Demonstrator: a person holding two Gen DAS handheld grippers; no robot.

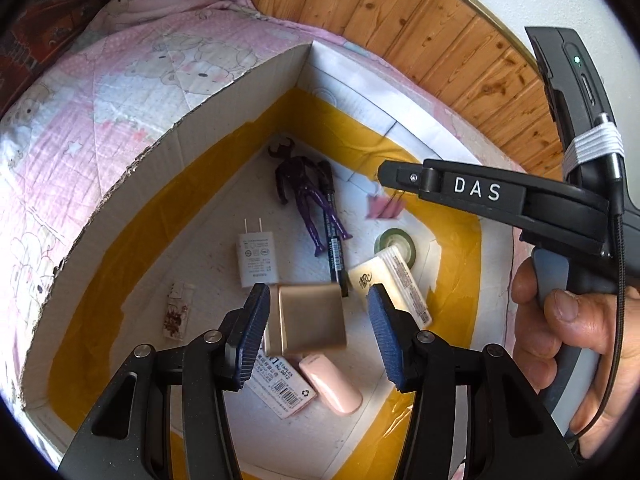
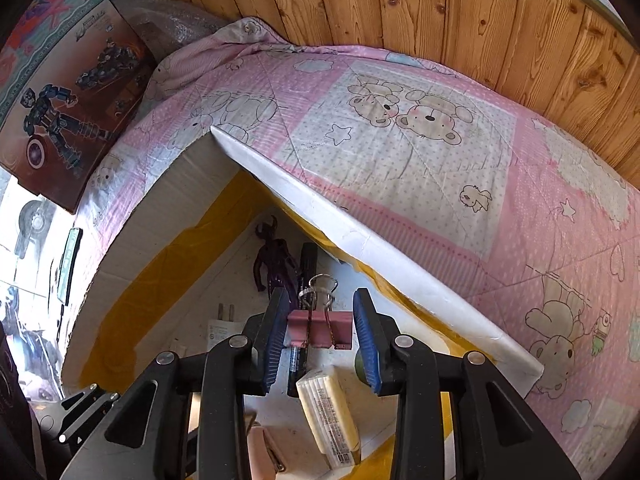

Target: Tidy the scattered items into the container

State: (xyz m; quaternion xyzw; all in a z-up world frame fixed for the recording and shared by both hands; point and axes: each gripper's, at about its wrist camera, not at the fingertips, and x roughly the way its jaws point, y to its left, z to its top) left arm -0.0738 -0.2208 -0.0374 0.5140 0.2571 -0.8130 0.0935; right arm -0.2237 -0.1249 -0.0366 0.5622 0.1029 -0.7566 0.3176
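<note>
A white cardboard box [image 1: 132,184] with yellow tape sits on a pink quilt. It holds a purple figure [image 1: 304,196], a white charger [image 1: 258,258], a pen [image 1: 334,248], a tape roll [image 1: 394,242], cream packets [image 1: 394,280], a pink case [image 1: 332,382] and a label card [image 1: 280,388]. My left gripper [image 1: 320,332] is open above the box, with a gold box [image 1: 310,318] between its fingers, not clamped. My right gripper [image 2: 322,334] is over the box; a pink binder clip [image 2: 320,330] sits between its jaws, a gap showing on the right side. The clip looks blurred in the left view [image 1: 384,208].
The pink bear-print quilt [image 2: 420,152] covers the bed around the box. A wooden panel wall [image 2: 440,8] runs behind. A toy carton [image 2: 60,92] stands at the left. The box wall [image 2: 380,248] lies close to the right gripper's right.
</note>
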